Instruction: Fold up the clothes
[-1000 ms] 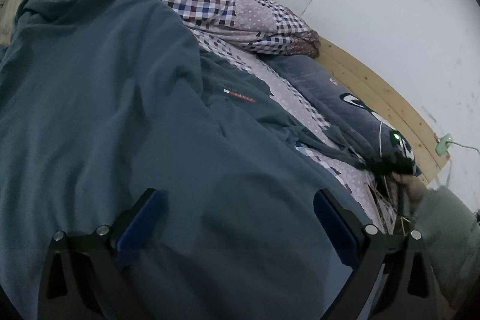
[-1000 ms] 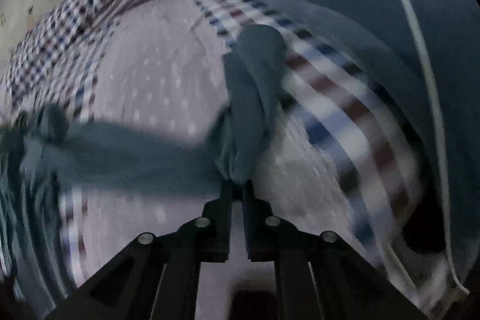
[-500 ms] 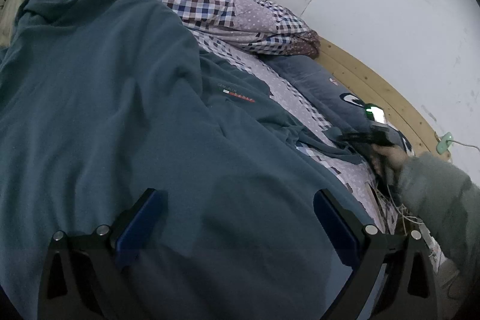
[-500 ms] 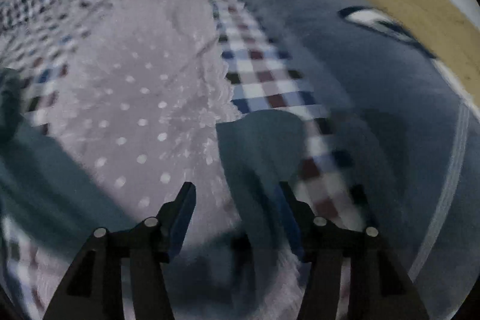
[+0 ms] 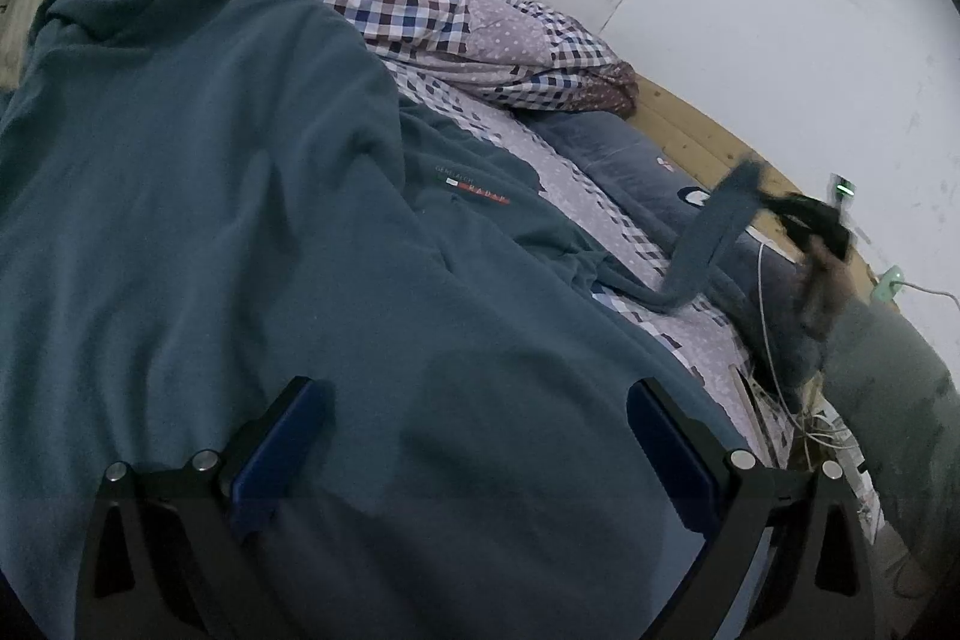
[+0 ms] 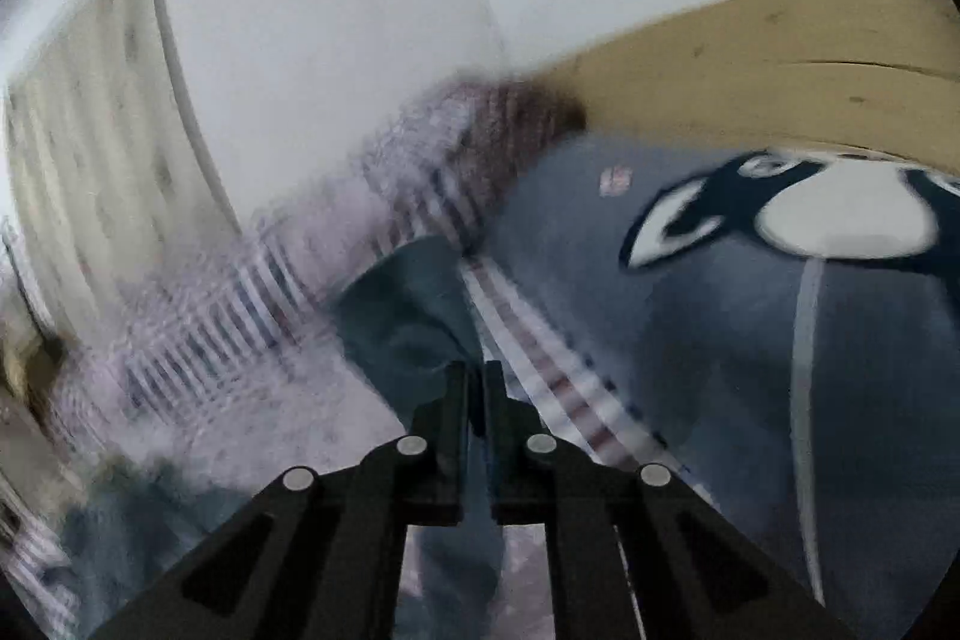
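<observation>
Right tool (image 6: pixel 475 394) clamped on the teal cotton sweatshirt's sleeve (image 5: pixel 714 232), lifted off the bed at far right, left tool (image 5: pixel 474 430) spread wide, hovering over the sweatshirt's body (image 5: pixel 210 232) just below

Most of the right wrist view is smeared with blur: the quilt (image 6: pixel 336 268) is only streaks of check, and the wall (image 6: pixel 336 4) behind it has no clear edges. The sleeve (image 6: pixel 414 292) vanishes between the right gripper (image 6: pixel 477 388) fingers, so the pinched end is hidden. From the left wrist view, that gripper (image 5: pixel 798 220) is a dark blur, the shirt (image 5: pixel 210 250) runs off the bottom edge, and its small logo (image 5: pixel 474 187) is too tiny to read.
</observation>
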### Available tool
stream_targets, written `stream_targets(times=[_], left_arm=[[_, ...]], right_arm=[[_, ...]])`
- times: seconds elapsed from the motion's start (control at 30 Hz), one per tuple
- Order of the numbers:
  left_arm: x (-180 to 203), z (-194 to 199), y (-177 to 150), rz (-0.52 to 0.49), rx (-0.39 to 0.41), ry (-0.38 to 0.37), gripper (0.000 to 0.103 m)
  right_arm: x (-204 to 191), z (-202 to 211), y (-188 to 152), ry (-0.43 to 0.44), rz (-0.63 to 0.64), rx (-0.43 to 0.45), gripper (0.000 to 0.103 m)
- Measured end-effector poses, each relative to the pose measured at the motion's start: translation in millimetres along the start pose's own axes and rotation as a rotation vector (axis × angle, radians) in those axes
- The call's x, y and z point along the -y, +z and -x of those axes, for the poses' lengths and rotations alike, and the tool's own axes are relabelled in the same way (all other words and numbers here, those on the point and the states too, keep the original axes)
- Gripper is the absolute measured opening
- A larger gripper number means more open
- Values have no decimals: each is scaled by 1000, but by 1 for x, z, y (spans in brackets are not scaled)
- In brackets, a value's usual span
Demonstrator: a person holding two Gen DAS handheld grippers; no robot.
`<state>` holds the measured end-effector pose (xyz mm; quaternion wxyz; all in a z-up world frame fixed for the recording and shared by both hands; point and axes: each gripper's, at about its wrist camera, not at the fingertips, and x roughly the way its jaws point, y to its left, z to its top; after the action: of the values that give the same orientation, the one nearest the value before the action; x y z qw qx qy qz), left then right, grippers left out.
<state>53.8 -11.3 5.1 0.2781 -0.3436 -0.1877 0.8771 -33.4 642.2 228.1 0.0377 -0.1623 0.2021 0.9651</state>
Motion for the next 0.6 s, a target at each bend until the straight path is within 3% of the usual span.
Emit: stream_targets(times=[0.07, 0.17, 0.3, 0.4, 0.5, 0.6], left_arm=[[0, 0, 0, 0, 0, 1, 102], [1, 0, 0, -2, -1, 3, 102], [3, 0, 0, -4, 0, 7, 102], [3, 0, 0, -5, 0, 9, 102], [4, 0, -1, -7, 0, 11, 102], [3, 1, -1, -8, 0, 13, 102]], right_arm=[[25, 28, -7, -28, -52, -4, 6], [69, 60, -34, -137, -96, -88, 7], [123, 95, -80, -334, -172, -219, 28], [135, 115, -105, -334, -230, -237, 32], [127, 113, -108, -356, -195, -251, 46], [107, 107, -105, -360, -137, -256, 51]])
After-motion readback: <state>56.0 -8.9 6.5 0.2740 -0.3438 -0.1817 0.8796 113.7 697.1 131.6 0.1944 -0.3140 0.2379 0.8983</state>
